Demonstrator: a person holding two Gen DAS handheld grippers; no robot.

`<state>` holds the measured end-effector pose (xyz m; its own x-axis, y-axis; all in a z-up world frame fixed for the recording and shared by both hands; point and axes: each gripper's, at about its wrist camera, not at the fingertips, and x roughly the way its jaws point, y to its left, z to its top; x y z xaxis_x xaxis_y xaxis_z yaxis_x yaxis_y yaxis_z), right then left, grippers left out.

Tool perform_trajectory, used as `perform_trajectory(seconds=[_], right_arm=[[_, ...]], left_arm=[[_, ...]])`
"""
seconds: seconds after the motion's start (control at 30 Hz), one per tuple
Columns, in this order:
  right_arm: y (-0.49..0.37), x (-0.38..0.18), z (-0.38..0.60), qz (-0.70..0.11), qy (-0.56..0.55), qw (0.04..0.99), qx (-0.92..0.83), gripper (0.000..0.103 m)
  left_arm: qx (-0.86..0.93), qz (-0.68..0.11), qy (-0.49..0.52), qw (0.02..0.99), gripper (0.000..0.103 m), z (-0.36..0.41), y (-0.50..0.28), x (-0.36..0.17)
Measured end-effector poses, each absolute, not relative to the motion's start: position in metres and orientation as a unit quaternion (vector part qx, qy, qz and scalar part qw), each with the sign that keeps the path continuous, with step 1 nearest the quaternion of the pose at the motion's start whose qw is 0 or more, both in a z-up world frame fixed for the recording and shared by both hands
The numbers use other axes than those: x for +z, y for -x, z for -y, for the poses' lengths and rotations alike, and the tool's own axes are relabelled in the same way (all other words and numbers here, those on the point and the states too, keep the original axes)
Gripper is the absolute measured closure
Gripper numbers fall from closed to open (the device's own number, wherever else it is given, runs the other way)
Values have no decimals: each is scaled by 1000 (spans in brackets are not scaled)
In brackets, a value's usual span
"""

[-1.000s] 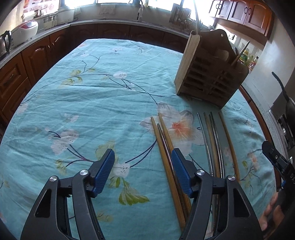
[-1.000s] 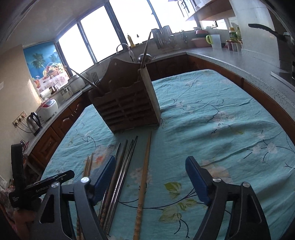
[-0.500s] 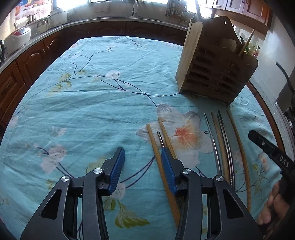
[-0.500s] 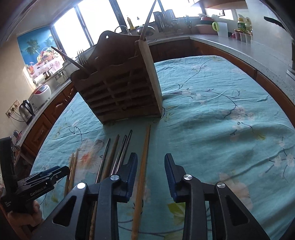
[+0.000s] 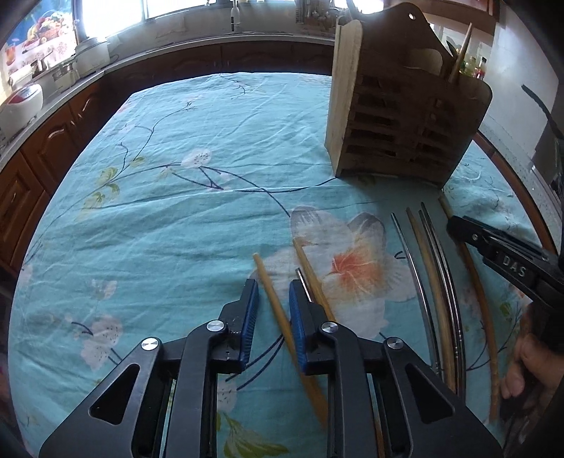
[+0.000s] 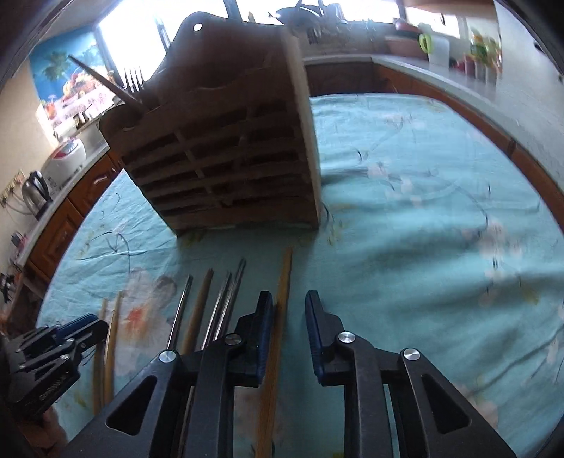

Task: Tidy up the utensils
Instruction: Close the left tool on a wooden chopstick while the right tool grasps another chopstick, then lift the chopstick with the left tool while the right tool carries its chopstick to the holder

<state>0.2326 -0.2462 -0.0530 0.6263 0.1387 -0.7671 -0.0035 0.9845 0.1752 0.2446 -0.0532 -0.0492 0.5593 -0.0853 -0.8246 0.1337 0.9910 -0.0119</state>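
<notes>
Table (image 5: 176, 218): floral teal cloth — wooden caddy (image 5: 402, 116) far right.
Left tongs (image 5: 273, 299): narrowly open, straddling bamboo chopstick (image 5: 278, 310).
Right tongs (image 6: 289, 317): narrowly open — around wooden chopstick (image 6: 282, 299).

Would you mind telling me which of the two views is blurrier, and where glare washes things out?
Right wrist view: motion blur smears the tablecloth and chopsticks; windows blown out white. Left wrist view: mostly sharp, only the chopstick between the fingers slightly smeared; window overexposed, fisheye bending the counter edge.
</notes>
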Motion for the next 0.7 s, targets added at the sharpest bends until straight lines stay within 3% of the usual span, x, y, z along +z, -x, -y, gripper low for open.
perform_trajectory(seconds=[0.13,0.2,0.43,0.7], right_arm=[[-244,-54,233,-431,-36,901,35,83],[-247,-54,231,-431,-28,901,34,96],[-231,-41,244,-417,-79,904,59,98],[-191,9,255,-363,-115,920,91,98]], left_arm=[[-64,-461,-35,884,96,61,-246,-50],[-68,-458,-29,886,98,61,-246,-51],[-96,-458,27,883,99,44,-235,-40],[-137,-418,77,895,99,26,-207,9]])
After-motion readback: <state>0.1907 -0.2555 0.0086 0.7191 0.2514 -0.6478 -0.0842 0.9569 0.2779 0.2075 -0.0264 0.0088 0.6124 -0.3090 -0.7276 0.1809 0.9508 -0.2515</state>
